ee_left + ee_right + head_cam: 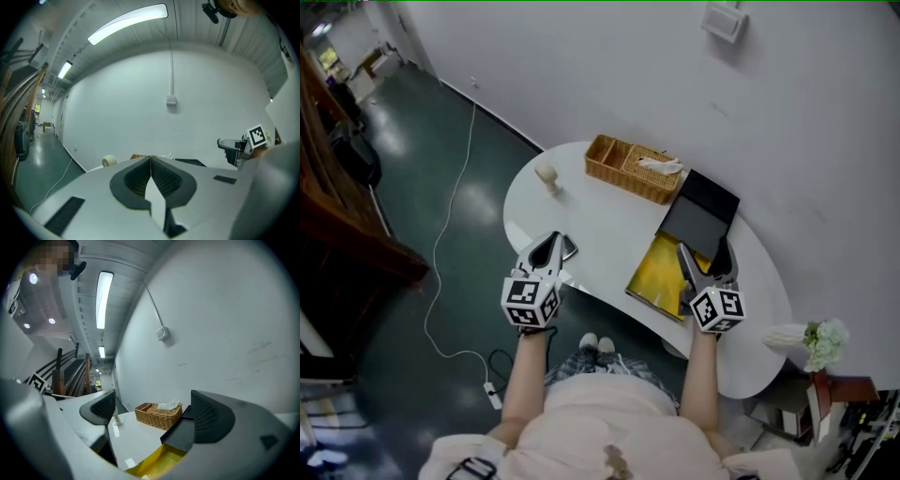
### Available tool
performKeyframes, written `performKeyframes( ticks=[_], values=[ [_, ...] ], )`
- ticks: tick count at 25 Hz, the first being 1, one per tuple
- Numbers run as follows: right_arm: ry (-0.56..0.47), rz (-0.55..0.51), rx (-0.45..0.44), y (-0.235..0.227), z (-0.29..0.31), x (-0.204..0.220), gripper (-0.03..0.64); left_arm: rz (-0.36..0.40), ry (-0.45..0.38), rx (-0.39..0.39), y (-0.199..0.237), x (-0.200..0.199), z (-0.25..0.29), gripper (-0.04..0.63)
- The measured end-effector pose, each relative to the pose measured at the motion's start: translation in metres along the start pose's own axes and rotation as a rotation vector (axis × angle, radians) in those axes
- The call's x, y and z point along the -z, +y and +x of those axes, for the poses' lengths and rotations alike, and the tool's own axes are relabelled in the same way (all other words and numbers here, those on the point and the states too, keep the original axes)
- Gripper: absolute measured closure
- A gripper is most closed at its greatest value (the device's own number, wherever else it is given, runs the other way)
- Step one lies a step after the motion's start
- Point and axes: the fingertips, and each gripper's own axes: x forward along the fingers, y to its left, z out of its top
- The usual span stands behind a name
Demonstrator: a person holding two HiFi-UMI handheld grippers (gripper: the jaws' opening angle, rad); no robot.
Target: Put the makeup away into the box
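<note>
Box [656,274] lies open under the right claw [703,251], whose jaws are spread and empty. Left claw [551,242], pinched shut, could knock the small dark item [568,247] off the surface [600,220].

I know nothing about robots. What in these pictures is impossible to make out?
- The dark item beside the left gripper: in the head view that gripper covers most of it, and the left gripper view misses it.
- Inside the yellow box: in the head view the right gripper covers part, so its contents are unclear.
- The small cream thing near the basket: too small to identify.
</note>
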Motion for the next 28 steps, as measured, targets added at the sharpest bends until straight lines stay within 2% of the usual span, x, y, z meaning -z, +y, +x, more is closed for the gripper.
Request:
performKeyframes(
  ticks=[3, 6, 12, 18, 23, 28],
  values=[
    [-0.004, 0.002, -0.025, 0.012, 0.022, -0.002, 0.121, 0.001, 0.004, -0.017, 0.014, 0.000, 0.000, 0.568],
    [0.021, -0.009, -0.084, 0.038, 0.047, 0.006, 0.121, -0.016, 0.014, -0.068, 0.038, 0.008, -0.011, 0.568],
    [0.081, -0.013, -0.252, 0.117, 0.090, 0.034, 0.121, -0.051, 0.027, -0.185, 0.085, 0.024, -0.044, 0.569],
    [0.155, -0.022, -0.406, 0.198, 0.128, 0.070, 0.121, -0.066, 0.049, -0.251, 0.116, 0.039, -0.063, 0.568],
    [0.241, -0.019, -0.459, 0.240, 0.152, 0.108, 0.121, -0.054, 0.070, -0.273, 0.137, 0.047, -0.054, 0.568],
    [0.360, -0.064, -0.444, 0.258, 0.172, 0.158, 0.124, -0.077, 0.083, -0.279, 0.151, 0.063, -0.033, 0.568]
  ],
)
